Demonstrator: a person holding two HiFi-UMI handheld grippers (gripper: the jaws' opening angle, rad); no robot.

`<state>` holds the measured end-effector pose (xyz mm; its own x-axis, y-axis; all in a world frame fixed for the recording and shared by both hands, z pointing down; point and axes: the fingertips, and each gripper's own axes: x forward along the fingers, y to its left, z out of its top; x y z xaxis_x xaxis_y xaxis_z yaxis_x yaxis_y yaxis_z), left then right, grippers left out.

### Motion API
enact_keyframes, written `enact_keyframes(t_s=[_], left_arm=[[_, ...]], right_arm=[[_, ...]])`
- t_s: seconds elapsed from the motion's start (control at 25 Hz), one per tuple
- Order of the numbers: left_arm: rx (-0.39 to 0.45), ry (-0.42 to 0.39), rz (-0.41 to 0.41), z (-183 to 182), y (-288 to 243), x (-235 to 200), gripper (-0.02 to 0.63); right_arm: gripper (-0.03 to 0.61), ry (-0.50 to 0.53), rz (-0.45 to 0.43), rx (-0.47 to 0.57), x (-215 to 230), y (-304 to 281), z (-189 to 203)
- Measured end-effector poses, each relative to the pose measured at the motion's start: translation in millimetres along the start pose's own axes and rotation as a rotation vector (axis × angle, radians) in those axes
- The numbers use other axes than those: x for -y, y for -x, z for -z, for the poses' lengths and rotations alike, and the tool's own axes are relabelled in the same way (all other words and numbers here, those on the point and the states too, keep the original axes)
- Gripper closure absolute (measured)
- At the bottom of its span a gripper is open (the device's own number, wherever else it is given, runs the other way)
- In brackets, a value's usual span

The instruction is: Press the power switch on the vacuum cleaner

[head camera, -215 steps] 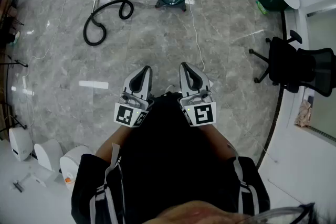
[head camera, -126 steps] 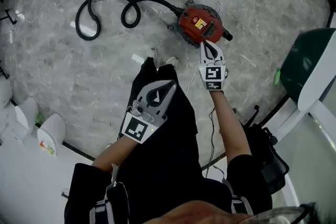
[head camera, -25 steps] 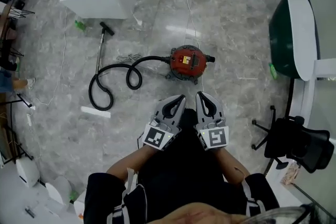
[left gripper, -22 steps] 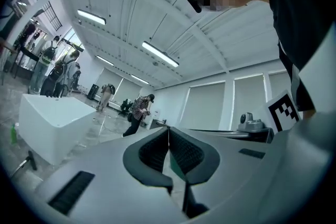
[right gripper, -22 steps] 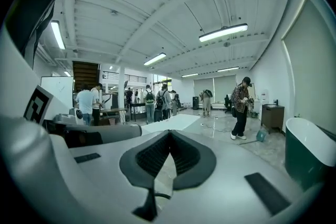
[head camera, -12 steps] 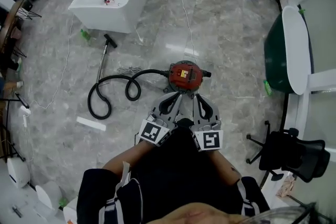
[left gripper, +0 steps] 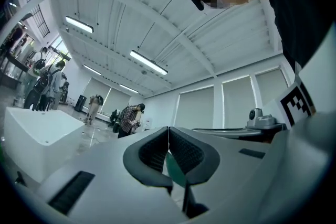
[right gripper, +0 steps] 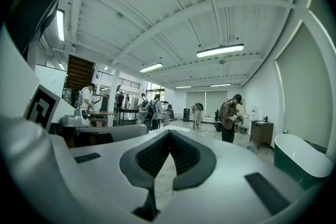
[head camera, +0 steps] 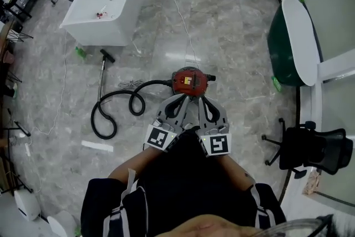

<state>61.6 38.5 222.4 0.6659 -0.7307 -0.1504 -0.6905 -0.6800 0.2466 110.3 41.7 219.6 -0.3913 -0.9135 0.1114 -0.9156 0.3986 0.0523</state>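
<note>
— Start close: how are the tools?

— The left tool [head camera: 178, 98] and right tool [head camera: 201, 100] sit side by side in front of the person's dark clothing. Each has its jaws pressed together at the tips, with nothing between them.

— And the vacuum cleaner [head camera: 188, 81]?

— It stands on the grey marble floor [head camera: 238, 64], showing just past both tips in the head view. It is a round red canister with its hose side turned to the picture's left. The black hose [head camera: 150, 84] loops off that way, and the wand [head camera: 102, 75] lies with its long axis running away from the person, nozzle at the far end.

— Do the tool views add anything?

— They tilt up, so no vacuum cleaner shows there. They show only ceiling lights [right gripper: 220, 50] and people [right gripper: 229, 118] standing far off. The head view alone shows the white bathtub [head camera: 105, 8] far left and the green tub [head camera: 288, 36] at right.
</note>
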Motion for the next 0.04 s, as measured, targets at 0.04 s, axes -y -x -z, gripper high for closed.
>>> enact_keyframes(t_s=[0.04], left_arm=[[0.005,0.003,0.003,-1.7,-0.3,0.0,0.594]], right_arm=[[0.563,-0.002,-0.001,0.015,-0.2,1.2,-1.1]])
